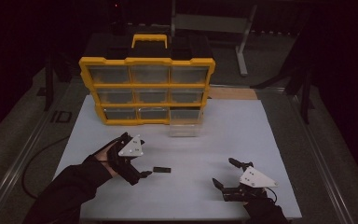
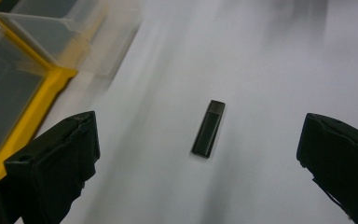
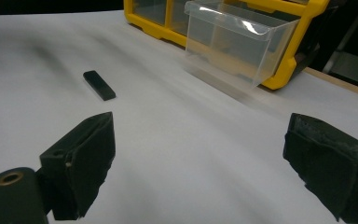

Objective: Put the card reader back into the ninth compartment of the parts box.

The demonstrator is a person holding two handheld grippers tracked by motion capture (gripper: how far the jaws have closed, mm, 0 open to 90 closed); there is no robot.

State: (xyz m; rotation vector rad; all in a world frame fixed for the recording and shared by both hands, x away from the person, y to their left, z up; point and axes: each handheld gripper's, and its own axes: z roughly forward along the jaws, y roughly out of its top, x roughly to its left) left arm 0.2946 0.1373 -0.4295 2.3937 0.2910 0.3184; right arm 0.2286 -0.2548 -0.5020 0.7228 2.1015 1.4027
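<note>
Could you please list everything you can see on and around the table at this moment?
Flat stick: one, black, lying on the table just ahead of the left gripper.
Drawer cabinet: one, yellow frame with clear drawers, far side of the table.
Pulled-out drawer: one, clear, bottom right of the cabinet.
Table: one, white top.
Metal stand: one, grey, behind the table.
Left gripper: one, black, open, beside the stick.
Right gripper: one, black, open, near right of the table.

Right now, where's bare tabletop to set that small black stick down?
Bare: the white table right of the pulled-out clear drawer, and the middle between the black stick and the right gripper. Crowded: in front of the yellow organizer.
</note>
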